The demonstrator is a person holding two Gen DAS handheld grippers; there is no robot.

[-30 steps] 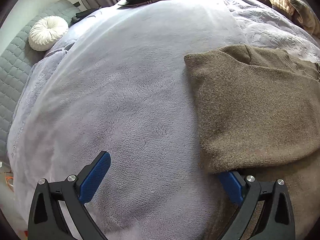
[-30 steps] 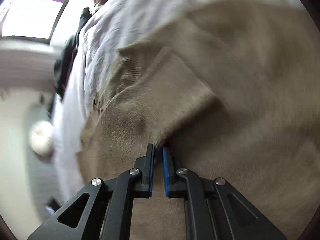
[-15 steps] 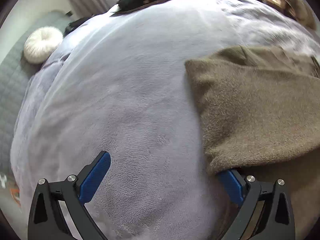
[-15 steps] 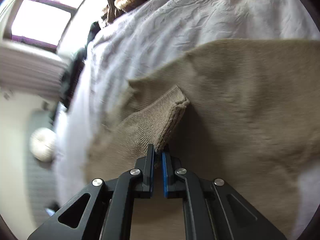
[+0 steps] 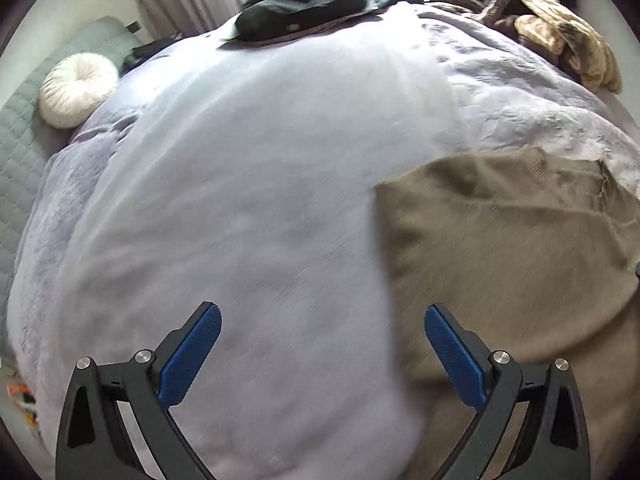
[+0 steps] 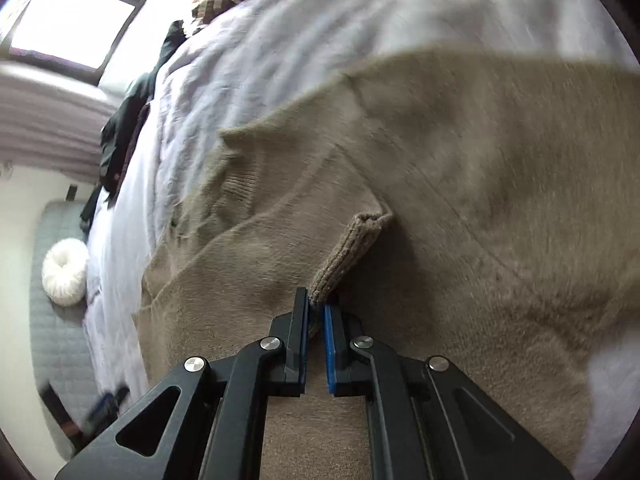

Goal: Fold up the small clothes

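sweater first: the fuzzy olive-brown knit sweater (image 5: 512,248) is spread out on the pale lavender fleece blanket (image 5: 256,184) that covers the bed, sitting toward the right side of the left wrist view. in the right wrist view the same sweater (image 6: 500,152) fills most of the frame, with one sleeve pulled across the body so its ribbed cuff (image 6: 348,256) ends up right at the tool.

right gripper (image 6: 316,316) has its blue-padded jaws pinched together on that cuff, only a sliver of a gap with the knit caught in it. the sleeve runs from the cuff up and left toward the shoulder, lying over the sweater's front.

left gripper (image 5: 320,344) is spread wide and has nothing in it. its left blue pad is over bare blanket, and its right one is over the sweater's near left edge. can't tell if that pad is actually touching the knit or just above it, the view's a bit blurry there.

other stuff around: a round white tufted cushion (image 5: 78,88) on a grey quilted mat (image 5: 24,148) off the bed's left side, a dark black garment pile (image 5: 304,2) at the far end of the bed, and a tan and cream rumpled throw (image 5: 560,36) at the far right corner. the cushion (image 6: 66,276) also shows up at the left in the right wrist view.
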